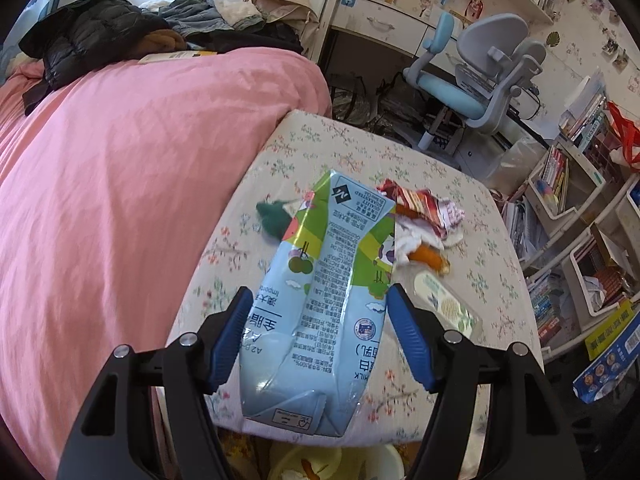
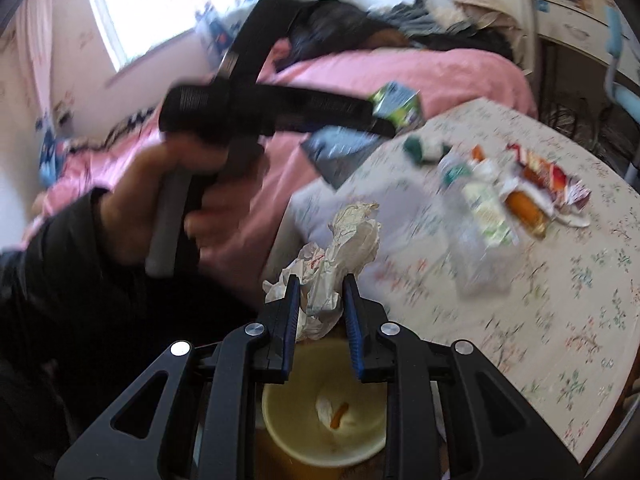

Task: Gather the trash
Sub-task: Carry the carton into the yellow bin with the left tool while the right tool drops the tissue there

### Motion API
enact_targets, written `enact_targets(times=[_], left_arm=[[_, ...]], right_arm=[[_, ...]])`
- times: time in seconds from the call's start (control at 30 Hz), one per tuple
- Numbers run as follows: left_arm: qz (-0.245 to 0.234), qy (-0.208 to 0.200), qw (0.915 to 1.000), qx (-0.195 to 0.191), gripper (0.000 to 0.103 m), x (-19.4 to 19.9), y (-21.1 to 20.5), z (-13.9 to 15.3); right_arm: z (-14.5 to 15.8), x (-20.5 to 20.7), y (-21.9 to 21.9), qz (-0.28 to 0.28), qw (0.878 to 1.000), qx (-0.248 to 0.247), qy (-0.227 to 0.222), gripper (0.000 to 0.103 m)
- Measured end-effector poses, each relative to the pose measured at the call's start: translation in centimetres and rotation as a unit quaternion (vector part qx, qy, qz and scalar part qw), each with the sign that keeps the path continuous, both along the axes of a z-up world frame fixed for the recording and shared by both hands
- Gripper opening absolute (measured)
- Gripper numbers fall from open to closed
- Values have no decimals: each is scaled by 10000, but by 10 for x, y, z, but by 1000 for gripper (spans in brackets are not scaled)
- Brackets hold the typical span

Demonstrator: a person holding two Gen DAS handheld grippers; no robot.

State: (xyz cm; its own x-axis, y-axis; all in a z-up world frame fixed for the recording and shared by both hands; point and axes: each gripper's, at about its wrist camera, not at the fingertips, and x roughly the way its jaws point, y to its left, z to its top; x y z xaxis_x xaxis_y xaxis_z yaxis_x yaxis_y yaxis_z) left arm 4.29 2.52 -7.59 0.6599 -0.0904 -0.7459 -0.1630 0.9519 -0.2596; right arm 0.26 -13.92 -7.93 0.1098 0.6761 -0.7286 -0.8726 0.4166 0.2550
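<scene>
Between the left gripper [image 1: 318, 306] fingers sits a milk carton [image 1: 320, 300], clamped at its sides above the floral table [image 1: 460, 216]; right gripper [image 2: 322, 306] pinches a crumpled paper wad [image 2: 340, 252] just over the yellow bin [image 2: 324, 446] below its fingers. Beyond the fingers lie a snack wrapper [image 1: 420, 208], a sausage [image 1: 430, 258] and a clear bottle [image 2: 476, 220]. Risk: loosely held paper likely misses the bin, or the dented carton slips.

Left hand-held gripper [image 1: 320, 300] clamped wide, right hand-held gripper [image 2: 322, 294] pinched narrow
</scene>
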Motion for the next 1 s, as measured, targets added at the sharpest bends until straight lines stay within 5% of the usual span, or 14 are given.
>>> enact_targets(times=[0.13, 0.3, 0.43, 0.57, 0.8, 1.0], left_arm=[[-46, 71, 10000, 29, 67, -13, -8, -5], [-114, 218, 9997, 58, 67, -28, -19, -15], [-188, 391, 9990, 83, 67, -41, -31, -26], [-292, 580, 9978, 124, 67, -61, -44, -38], [-800, 1265, 9882, 313, 67, -103, -84, -73], [-1447, 2040, 9656, 714, 68, -122, -118, -106]], right_arm=[[-17, -16, 1, 257, 9991, -312, 155, 21], [-25, -21, -5, 213, 9986, -443, 215, 43], [-8, -12, -21, -135, 9998, -98, 126, 48], [8, 1, -37, -799, 9965, 123, -201, 68], [19, 28, -61, -2420, 9684, -190, -564, 82], [30, 28, -65, -2930, 9463, -627, -1213, 90]])
